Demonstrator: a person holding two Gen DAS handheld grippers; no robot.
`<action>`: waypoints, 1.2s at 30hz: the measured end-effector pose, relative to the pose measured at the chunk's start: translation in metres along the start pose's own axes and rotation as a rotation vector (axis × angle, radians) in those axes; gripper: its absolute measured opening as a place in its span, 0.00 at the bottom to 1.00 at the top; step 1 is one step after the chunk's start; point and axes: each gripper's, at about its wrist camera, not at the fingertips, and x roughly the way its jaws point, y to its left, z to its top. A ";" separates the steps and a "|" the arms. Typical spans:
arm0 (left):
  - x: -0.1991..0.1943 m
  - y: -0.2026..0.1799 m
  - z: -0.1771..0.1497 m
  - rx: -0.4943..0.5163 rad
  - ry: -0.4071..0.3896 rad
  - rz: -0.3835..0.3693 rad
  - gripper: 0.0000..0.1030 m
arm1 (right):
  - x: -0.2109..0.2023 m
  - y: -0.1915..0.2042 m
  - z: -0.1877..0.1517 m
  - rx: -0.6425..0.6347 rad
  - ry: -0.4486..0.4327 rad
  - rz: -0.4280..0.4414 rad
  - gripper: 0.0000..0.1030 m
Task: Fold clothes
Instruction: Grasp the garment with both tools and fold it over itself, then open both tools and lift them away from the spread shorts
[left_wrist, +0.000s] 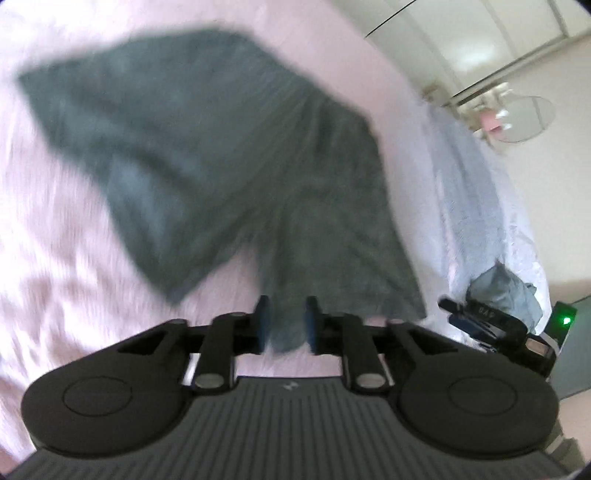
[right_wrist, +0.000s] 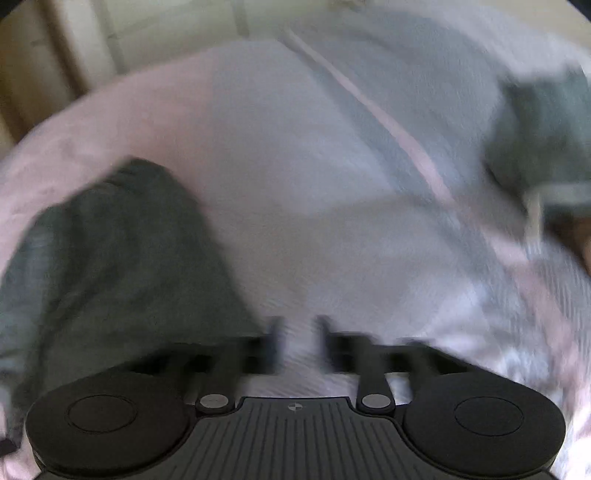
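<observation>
Left gripper (left_wrist: 286, 325) pinching grey garment (left_wrist: 207, 147); pink bedsheet (left_wrist: 55, 240).

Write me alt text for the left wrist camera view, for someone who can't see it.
The left hand-held gripper pinches a corner of a dark grey garment, which spreads out, slightly blurred, over a pale pink bedsheet. At the right edge, the other hand-held gripper sits by a light blue blanket, with a pale room beyond.
</observation>
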 end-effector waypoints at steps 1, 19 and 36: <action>0.005 -0.005 0.002 0.031 -0.015 0.011 0.24 | -0.002 0.013 -0.001 -0.043 -0.025 0.050 0.69; -0.054 -0.074 -0.051 0.239 0.184 0.504 0.33 | -0.078 0.065 -0.084 -0.221 0.415 0.066 0.81; -0.178 -0.175 -0.030 0.352 -0.118 0.610 0.60 | -0.201 0.126 -0.025 -0.340 0.193 0.183 0.95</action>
